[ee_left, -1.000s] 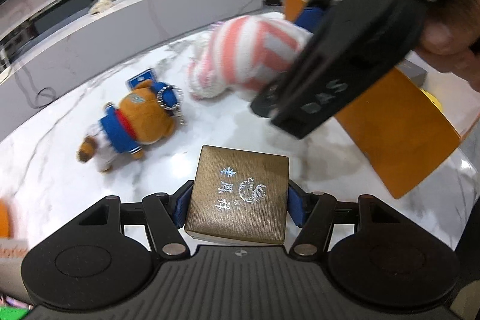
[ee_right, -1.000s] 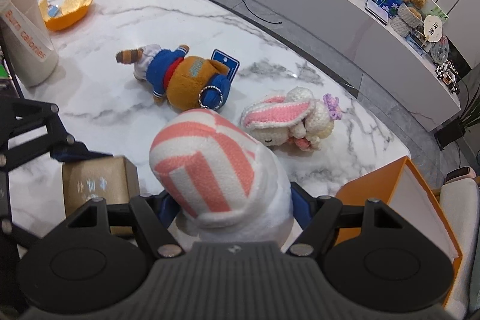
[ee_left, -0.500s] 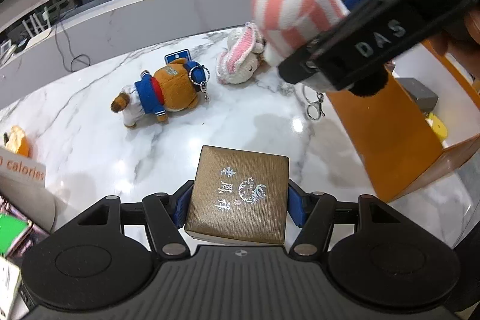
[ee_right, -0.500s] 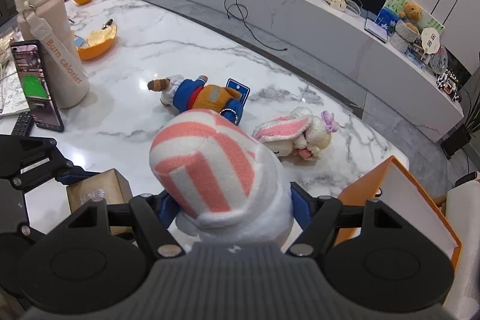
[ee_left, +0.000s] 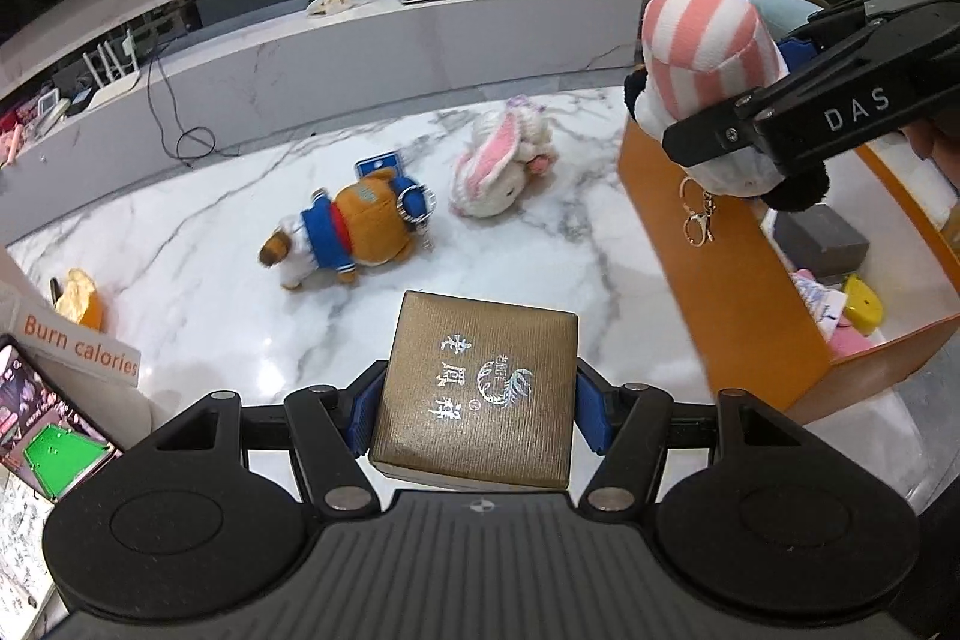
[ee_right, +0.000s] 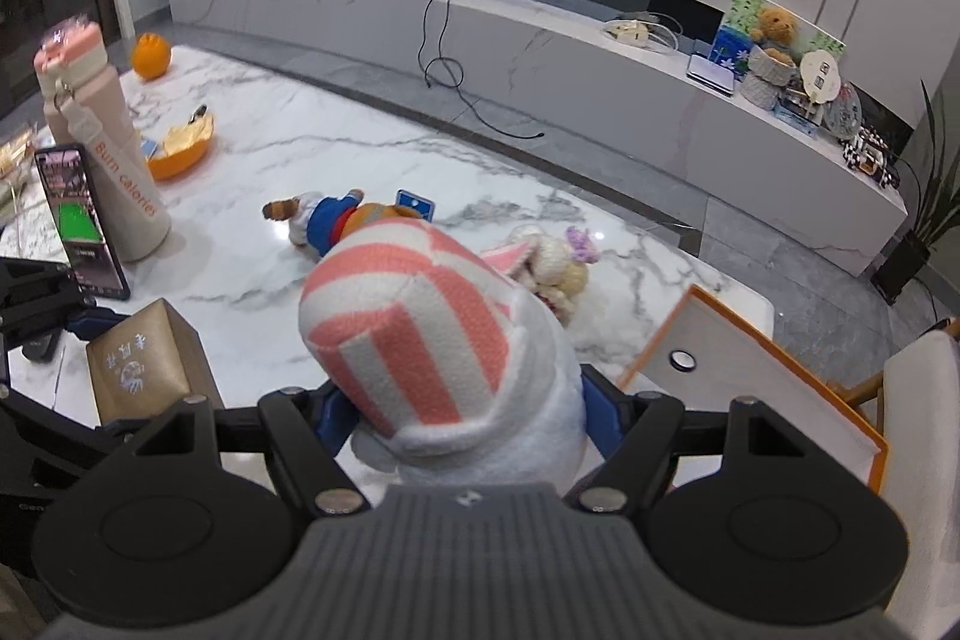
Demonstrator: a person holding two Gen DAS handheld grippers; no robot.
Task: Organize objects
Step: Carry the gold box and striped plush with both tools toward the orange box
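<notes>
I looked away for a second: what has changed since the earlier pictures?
Both hands rose. The right gripper carried the striped plush across to above the orange box. The left gripper still clamps the gold box. Bear and bunny lie unmoved.

The cream water bottle [ee_right: 114,172] carries "Burn calories" in orange letters down its strap, left of the gold gift box [ee_left: 477,391]. That box's lid bears silver Chinese characters and a round emblem, too stylised to read surely. "DAS" stands in pale letters on the right gripper [ee_left: 774,124], above and right of the box.
</notes>
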